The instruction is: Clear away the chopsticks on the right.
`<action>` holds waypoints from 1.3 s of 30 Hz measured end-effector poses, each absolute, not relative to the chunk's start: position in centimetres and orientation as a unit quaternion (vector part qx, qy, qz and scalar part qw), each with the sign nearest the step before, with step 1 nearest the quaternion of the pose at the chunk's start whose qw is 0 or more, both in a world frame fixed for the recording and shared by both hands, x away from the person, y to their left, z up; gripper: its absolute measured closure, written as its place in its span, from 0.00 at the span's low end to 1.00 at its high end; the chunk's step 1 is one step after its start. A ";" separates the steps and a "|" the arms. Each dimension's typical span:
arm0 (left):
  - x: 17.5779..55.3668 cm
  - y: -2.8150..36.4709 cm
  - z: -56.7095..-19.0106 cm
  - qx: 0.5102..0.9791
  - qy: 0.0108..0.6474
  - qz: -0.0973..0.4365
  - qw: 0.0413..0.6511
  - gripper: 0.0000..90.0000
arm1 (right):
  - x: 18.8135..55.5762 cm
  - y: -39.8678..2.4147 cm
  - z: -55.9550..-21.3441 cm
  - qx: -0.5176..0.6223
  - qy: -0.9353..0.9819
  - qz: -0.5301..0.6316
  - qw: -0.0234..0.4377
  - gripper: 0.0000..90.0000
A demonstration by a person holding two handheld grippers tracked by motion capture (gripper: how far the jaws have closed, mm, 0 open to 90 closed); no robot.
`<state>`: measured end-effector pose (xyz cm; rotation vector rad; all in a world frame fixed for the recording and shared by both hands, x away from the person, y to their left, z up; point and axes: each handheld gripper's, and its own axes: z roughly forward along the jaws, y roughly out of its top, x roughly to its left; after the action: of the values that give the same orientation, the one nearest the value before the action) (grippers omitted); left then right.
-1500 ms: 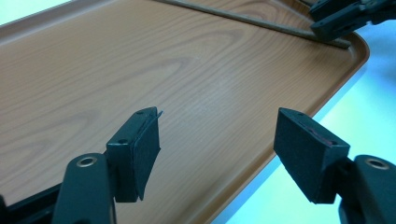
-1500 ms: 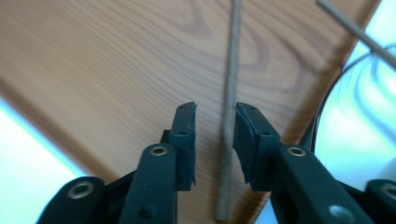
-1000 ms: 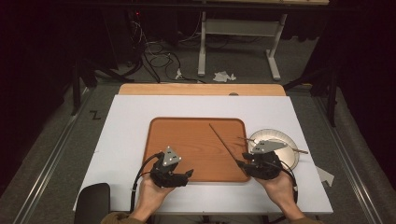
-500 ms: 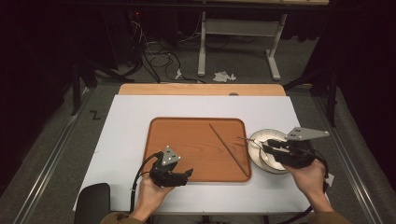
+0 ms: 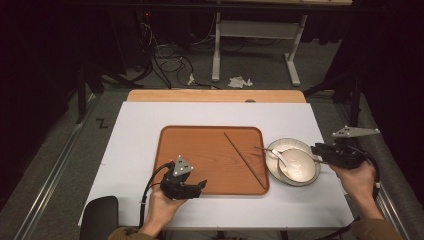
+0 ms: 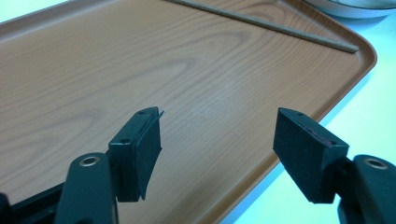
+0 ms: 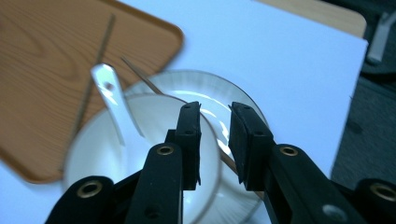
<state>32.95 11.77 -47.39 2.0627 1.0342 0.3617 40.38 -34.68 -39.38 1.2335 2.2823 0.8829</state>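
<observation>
High view: the left gripper [image 5: 200, 185] rests at the tray's [image 5: 175, 145] six o'clock edge, jaws spread wide with nothing between them. One chopstick [image 5: 245, 160] lies on the tray, its long axis running from eleven to five o'clock. At the tray's three o'clock side stands a plate [image 5: 287, 145] bearing a bowl [image 5: 300, 167], with a white spoon [image 5: 278, 156] in the bowl and a second chopstick [image 5: 267, 150] lying across plate and bowl. The right gripper [image 5: 317, 149] hovers at the plate's three o'clock rim, pointing toward nine; it is by far the nearer hand to that stick.

Left gripper view: jaws apart over bare tray [image 6: 140, 60], the chopstick [image 6: 261, 21] far off at one o'clock.

Right gripper view: the right gripper [image 7: 215, 122] has just been closing its jaws; a narrow gap remains and nothing is clasped. Under them sits the bowl [image 7: 93, 154], spoon [image 7: 112, 100] leaning at its ten o'clock side. The second chopstick [image 7: 140, 74] runs from ten to four o'clock, passing below the gripper. I judge the coming pinch must cross that slanted axis.
</observation>
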 end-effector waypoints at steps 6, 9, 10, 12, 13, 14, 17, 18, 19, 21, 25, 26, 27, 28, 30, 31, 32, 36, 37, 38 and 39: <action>32.9 11.7 -47.4 0.812 0.405 0.138 0.396 0.35 | 42.1 -36.7 -41.1 0.470 0.814 0.285 0.190 0.83; 33.0 11.6 -47.5 0.815 0.403 0.136 0.394 0.35 | 42.6 -37.4 -41.9 0.478 0.816 0.274 0.177 0.84; 33.0 11.6 -47.6 0.815 0.403 0.135 0.394 0.35 | 42.6 -37.4 -42.2 0.478 0.817 0.270 0.174 0.84; 33.0 11.6 -47.6 0.816 0.403 0.136 0.392 0.34 | 42.8 -37.5 -42.9 0.475 0.826 0.256 0.166 0.84; 33.0 11.6 -47.6 0.816 0.403 0.135 0.392 0.34 | 43.0 -37.5 -43.4 0.475 0.829 0.249 0.160 0.82; 33.0 11.5 -47.6 0.816 0.403 0.135 0.391 0.34 | 43.1 -37.5 -43.6 0.475 0.831 0.245 0.155 0.80; 33.0 11.5 -47.6 0.815 0.403 0.133 0.394 0.34 | 43.6 -37.6 -44.2 0.480 0.832 0.233 0.151 0.77; 33.0 11.5 -47.6 0.815 0.404 0.133 0.393 0.34 | 43.6 -37.6 -44.3 0.478 0.833 0.236 0.150 0.77; 33.1 11.5 -47.6 0.816 0.404 0.133 0.391 0.34 | 43.6 -37.6 -44.3 0.475 0.834 0.238 0.149 0.77; 33.1 11.5 -47.7 0.817 0.404 0.133 0.390 0.34 | 43.6 -37.4 -44.2 0.470 0.837 0.238 0.148 0.75; 33.0 11.6 -47.5 0.817 0.401 0.134 0.393 0.34 | 43.6 -37.2 -44.3 0.463 0.842 0.239 0.144 0.75; 33.0 11.7 -47.5 0.816 0.401 0.137 0.392 0.34 | 43.6 -37.1 -44.4 0.460 0.844 0.237 0.141 0.75; 33.1 11.9 -47.4 0.814 0.403 0.138 0.394 0.34 | 43.7 -37.0 -44.4 0.457 0.845 0.237 0.143 0.75; 33.3 12.0 -47.4 0.812 0.407 0.137 0.396 0.34 | 43.7 -36.9 -44.5 0.454 0.847 0.238 0.140 0.75; 33.4 12.1 -47.4 0.811 0.410 0.139 0.394 0.34 | 43.8 -36.7 -44.6 0.448 0.853 0.232 0.134 0.75; 33.4 12.1 -47.4 0.810 0.412 0.140 0.394 0.35 | 43.8 -36.6 -44.7 0.447 0.855 0.229 0.130 0.75; 33.3 12.1 -47.4 0.811 0.410 0.139 0.394 0.35 | 43.9 -36.6 -44.9 0.444 0.858 0.226 0.127 0.75; 33.2 11.8 -47.5 0.814 0.405 0.138 0.392 0.35 | 44.1 -36.3 -45.2 0.446 0.859 0.221 0.123 0.80; 33.3 11.8 -47.5 0.815 0.405 0.137 0.391 0.35 | 44.1 -36.2 -45.2 0.443 0.860 0.221 0.123 0.81; 33.3 11.8 -47.6 0.816 0.405 0.137 0.389 0.35 | 44.1 -36.1 -45.2 0.441 0.861 0.218 0.126 0.82; 33.3 11.8 -47.6 0.816 0.404 0.137 0.389 0.35 | 44.1 -36.0 -45.2 0.439 0.862 0.218 0.126 0.83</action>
<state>33.31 11.79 -47.56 2.0763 1.0287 0.3480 44.09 -36.05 -45.22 1.2793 2.5110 0.6359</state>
